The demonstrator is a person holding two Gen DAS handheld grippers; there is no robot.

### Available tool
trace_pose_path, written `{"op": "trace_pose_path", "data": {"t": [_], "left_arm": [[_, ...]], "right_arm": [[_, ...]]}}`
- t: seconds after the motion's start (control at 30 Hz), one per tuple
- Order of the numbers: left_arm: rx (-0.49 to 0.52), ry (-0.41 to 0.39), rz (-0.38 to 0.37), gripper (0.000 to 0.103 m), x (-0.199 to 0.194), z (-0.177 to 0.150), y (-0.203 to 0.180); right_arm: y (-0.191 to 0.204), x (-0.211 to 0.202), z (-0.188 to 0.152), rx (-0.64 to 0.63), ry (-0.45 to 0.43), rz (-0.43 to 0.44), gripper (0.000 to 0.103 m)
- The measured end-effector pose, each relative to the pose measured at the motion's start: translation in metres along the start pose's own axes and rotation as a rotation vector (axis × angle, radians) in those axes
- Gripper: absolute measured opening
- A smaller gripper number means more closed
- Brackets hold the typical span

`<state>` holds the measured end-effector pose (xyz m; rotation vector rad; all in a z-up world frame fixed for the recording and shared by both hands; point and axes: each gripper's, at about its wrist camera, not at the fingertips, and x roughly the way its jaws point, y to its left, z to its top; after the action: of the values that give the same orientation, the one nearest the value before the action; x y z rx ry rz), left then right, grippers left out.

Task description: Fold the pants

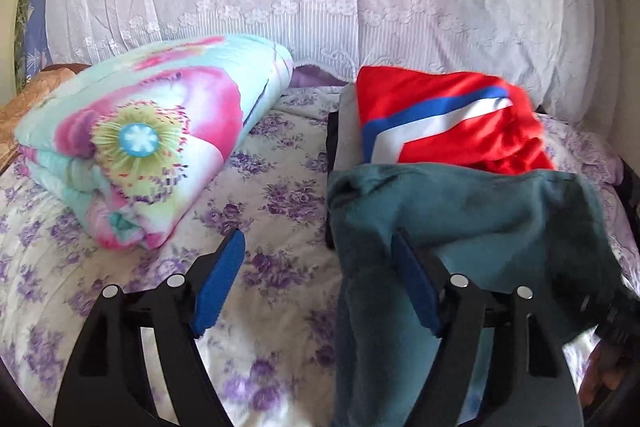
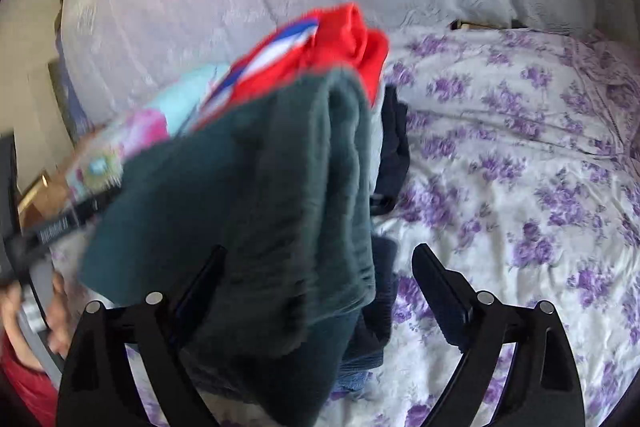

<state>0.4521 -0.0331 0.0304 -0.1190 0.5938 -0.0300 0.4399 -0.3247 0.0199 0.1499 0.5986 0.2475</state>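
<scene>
Both grippers open over teal pants on the bed

The left gripper (image 1: pixel 320 251) stood wide open, the teal pants (image 1: pixel 460 227) draped over its right finger; the right gripper (image 2: pixel 320 263) gaped too, pants (image 2: pixel 256 195) lying between its fingers, ungripped. Beyond lay a red garment (image 1: pixel 452 115), and a floral quilt (image 1: pixel 152 131) toward the bed's (image 1: pixel 280 187) left edge.

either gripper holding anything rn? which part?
Neither is clamped: both the left gripper and right gripper are open, with the teal pants draped over their fingers.
</scene>
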Motion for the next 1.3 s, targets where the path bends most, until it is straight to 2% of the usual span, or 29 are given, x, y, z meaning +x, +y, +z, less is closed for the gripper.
{"op": "trace_pose_path", "data": {"t": [0.07, 0.17, 0.27, 0.33, 0.4, 0.47, 0.57, 0.63, 0.73, 0.8, 0.93, 1.3], "left_arm": [[0.018, -0.005, 0.003, 0.073, -0.017, -0.004, -0.003], [0.018, -0.019, 0.014, 0.074, -0.05, -0.018, -0.007], [0.043, -0.037, 0.026, 0.087, -0.088, -0.036, -0.016], [0.092, -0.056, 0.03, 0.097, -0.107, -0.048, -0.023], [0.159, -0.087, 0.037, 0.098, -0.129, -0.068, -0.031], [0.177, -0.087, 0.048, 0.098, -0.139, -0.083, -0.033], [0.199, -0.08, 0.0, 0.098, -0.147, -0.099, -0.036], [0.211, -0.094, 0.023, 0.098, -0.147, -0.104, -0.038], [0.218, -0.101, 0.051, 0.098, -0.145, -0.107, -0.039], [0.211, -0.087, 0.053, 0.098, -0.142, -0.108, -0.037], [0.18, -0.061, 0.049, 0.098, -0.138, -0.108, -0.032], [0.177, -0.094, 0.024, 0.098, -0.152, -0.11, -0.036]], "right_arm": [[0.004, -0.034, 0.006, 0.009, -0.103, -0.001, 0.093], [0.014, -0.076, 0.005, 0.055, -0.173, 0.022, 0.095], [0.029, -0.105, -0.005, 0.055, -0.203, 0.031, 0.1], [0.045, -0.122, -0.018, 0.012, -0.221, 0.007, 0.1], [0.062, -0.134, -0.032, -0.048, -0.237, -0.047, 0.1], [0.075, -0.143, -0.044, -0.088, -0.252, -0.095, 0.1], [0.078, -0.151, -0.062, -0.049, -0.259, -0.116, 0.1], [0.073, -0.156, -0.08, -0.013, -0.273, -0.135, 0.1], [0.073, -0.157, -0.094, -0.059, -0.29, -0.19, 0.1], [0.075, -0.155, -0.096, -0.088, -0.286, -0.212, 0.1], [0.073, -0.151, -0.1, -0.1, -0.284, -0.205, 0.1], [0.09, -0.146, -0.107, -0.175, -0.275, -0.225, 0.1]]}}
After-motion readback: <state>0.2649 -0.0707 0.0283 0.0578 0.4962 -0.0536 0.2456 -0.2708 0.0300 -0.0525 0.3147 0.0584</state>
